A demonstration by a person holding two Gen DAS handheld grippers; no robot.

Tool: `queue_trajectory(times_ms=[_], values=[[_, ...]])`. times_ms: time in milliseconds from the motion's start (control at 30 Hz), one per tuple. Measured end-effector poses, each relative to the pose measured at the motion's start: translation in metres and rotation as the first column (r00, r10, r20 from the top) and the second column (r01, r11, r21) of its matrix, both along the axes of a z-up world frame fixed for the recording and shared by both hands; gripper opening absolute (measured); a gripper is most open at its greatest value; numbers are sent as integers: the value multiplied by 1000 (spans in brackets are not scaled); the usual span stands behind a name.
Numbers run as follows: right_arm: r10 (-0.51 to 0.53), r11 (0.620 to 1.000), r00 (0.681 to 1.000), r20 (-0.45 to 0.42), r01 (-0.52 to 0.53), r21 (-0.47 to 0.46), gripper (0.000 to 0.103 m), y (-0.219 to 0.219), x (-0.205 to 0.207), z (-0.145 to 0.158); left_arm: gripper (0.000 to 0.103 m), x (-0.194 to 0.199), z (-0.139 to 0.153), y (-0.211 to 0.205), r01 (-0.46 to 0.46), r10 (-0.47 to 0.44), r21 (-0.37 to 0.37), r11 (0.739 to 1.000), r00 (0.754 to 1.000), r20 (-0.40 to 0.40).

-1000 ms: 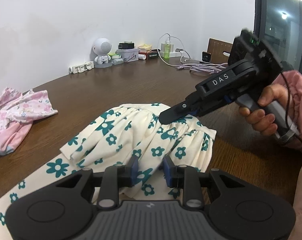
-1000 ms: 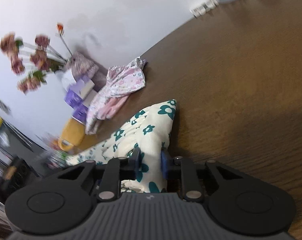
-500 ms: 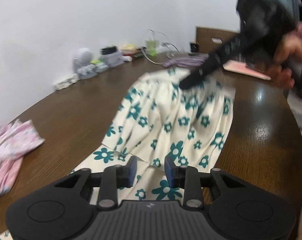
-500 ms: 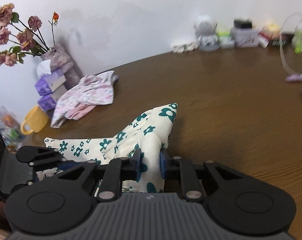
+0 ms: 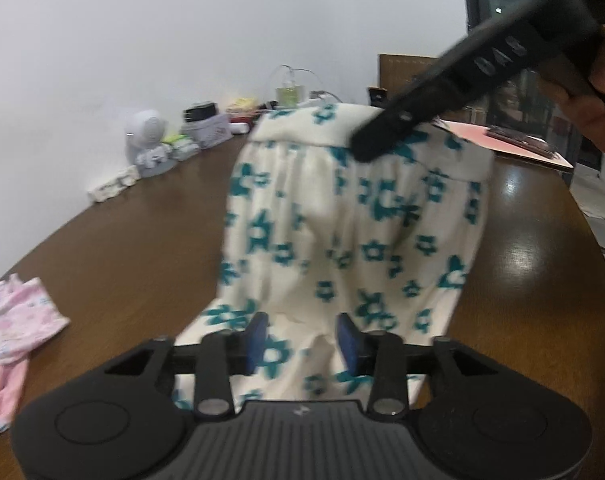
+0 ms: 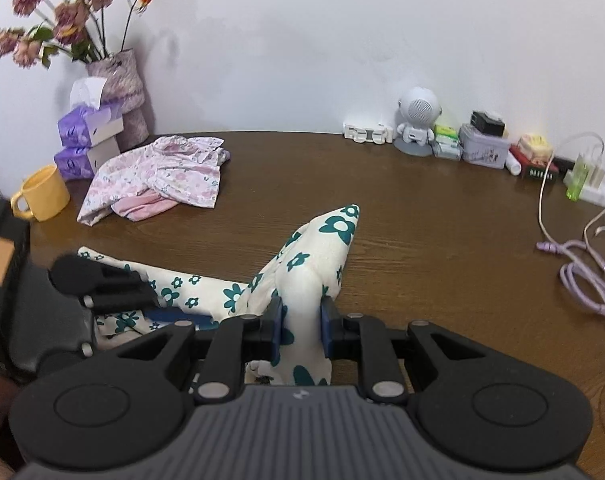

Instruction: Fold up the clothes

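Note:
A cream garment with teal flowers hangs up off the brown table. My right gripper is shut on its upper edge, and a fold of cloth stands up between the pads. In the left wrist view the right gripper holds the gathered band high, so the cloth drapes down toward me. My left gripper sits at the garment's lower part. Its jaws are opening, with cloth between them and the pads off it. In the right wrist view the left gripper lies low at the left by the garment's other end.
A pink floral garment lies crumpled at the back left, near a yellow mug, tissue boxes and a flower vase. A small robot figure, boxes and purple cables line the back and right. A pink folder lies on the table's far right.
My right gripper has risen and rolled level, lifting the garment's banded edge off the table. My left gripper's jaws, close on the cloth before, now stand wide apart.

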State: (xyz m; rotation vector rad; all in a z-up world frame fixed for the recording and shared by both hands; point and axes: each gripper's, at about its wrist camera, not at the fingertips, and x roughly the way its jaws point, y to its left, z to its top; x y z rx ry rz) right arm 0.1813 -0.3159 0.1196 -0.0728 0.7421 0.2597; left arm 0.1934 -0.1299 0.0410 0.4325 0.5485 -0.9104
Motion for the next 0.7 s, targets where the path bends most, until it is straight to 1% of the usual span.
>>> queue_trajectory(times_ms=[67,133,233,300,433,533,700], values=[[-2,1000,1000,-2,2,-19,18,8,0,2,66,6,2,-1,23,-22,-14,1000,1000,6],[-4,999,1000,0,4,-32,18,14,-1,4,66,12,2,-7,61,-61,-23,998,998,-12],[-10,999,1000,-2,9,-50,18,20,-1,6,66,22,-5,-20,100,-101,-22,995,994,-38],[-9,998,1000,-6,8,-60,18,25,0,7,62,27,-12,-26,106,-106,-11,994,992,-61],[6,996,1000,-13,-8,-88,18,38,1,7,61,28,-16,-27,110,-112,-24,994,991,-78],[21,994,1000,-2,-21,-106,18,49,0,10,61,23,-13,-14,102,-104,-33,994,992,-70],[48,988,999,8,-46,-148,18,68,0,11,65,6,-1,23,59,-60,-34,998,997,-49]])
